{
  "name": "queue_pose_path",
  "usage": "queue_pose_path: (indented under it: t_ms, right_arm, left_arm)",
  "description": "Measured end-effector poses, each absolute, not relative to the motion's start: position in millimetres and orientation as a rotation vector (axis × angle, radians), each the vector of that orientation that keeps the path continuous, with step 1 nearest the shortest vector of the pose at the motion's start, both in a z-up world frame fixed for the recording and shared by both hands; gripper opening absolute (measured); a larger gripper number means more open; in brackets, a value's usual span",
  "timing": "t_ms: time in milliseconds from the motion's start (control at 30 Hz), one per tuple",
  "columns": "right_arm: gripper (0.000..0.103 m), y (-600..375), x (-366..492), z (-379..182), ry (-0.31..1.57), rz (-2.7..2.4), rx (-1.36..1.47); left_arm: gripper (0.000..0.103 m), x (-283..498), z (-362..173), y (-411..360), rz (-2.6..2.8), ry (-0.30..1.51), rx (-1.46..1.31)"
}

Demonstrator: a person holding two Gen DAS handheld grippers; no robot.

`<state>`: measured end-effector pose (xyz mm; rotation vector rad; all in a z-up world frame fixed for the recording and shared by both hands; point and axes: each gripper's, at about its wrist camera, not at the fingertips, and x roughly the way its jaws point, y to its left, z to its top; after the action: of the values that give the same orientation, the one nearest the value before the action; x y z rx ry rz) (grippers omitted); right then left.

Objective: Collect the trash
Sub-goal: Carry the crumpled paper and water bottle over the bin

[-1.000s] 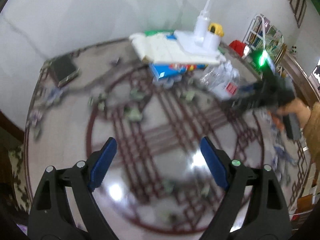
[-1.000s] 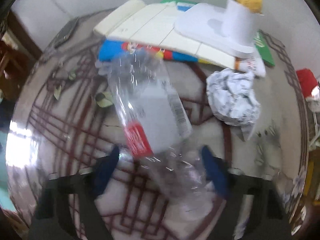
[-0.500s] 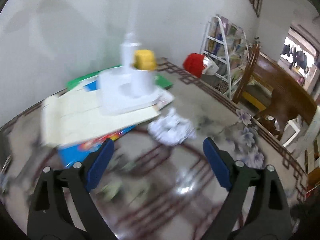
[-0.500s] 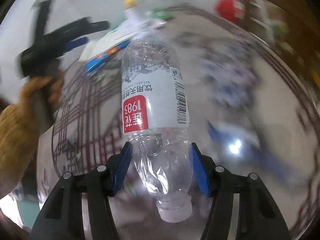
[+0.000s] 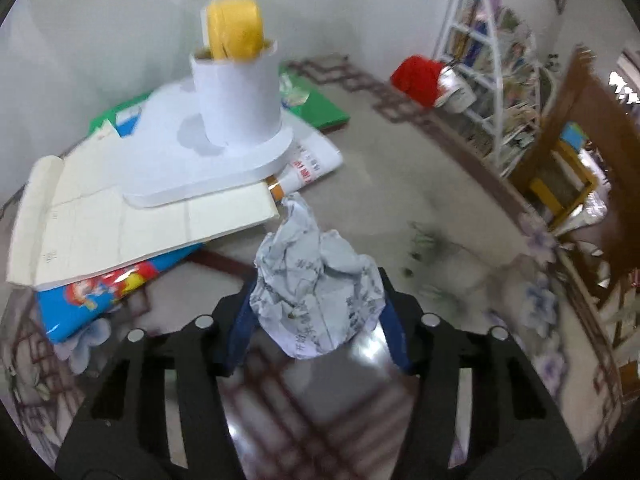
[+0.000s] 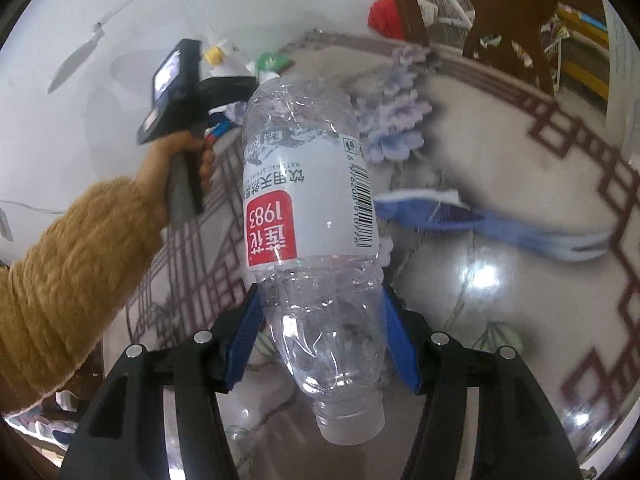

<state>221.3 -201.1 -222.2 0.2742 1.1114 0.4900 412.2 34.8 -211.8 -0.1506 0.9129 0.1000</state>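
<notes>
Left gripper (image 5: 316, 312) closing around crumpled paper (image 5: 316, 288), apparently touching both fingers; right gripper (image 6: 320, 336) clamped on empty plastic bottle (image 6: 308, 216) above desk (image 6: 500, 168).

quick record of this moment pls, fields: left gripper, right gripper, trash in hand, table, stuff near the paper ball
left gripper: jaws closing around the crumpled paper ball, pads at its sides
right gripper: shut on the clear plastic bottle, cap end toward the camera
trash in hand: paper ball, bottle
table: glossy top with dark red lattice pattern
near the paper ball: open notebook stacked on a blue book, white stand with a cup holding a yellow item
</notes>
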Motion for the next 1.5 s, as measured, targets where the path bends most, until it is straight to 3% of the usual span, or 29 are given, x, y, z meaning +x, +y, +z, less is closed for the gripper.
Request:
queue_pose_path:
  t_ms: [500, 933, 1500]
  right_arm:
    - [0.057, -177.7, 159.6, -151.2, 0.993, 0.498, 0.260]
    - [0.057, -190.1, 69.2, -96.1, 0.889, 0.445, 0.221]
    - [0.057, -224.1, 3.2, -78.3, 0.831, 0.339, 0.243]
  left_arm:
    - [0.054, 189.6, -75.5, 12.2, -0.027, 0.724, -0.041]
    - [0.055, 66.2, -52.7, -10.4, -0.109, 0.730, -0.110]
    - [0.055, 18.2, -40.0, -43.2, -0.210, 0.698, -0.090]
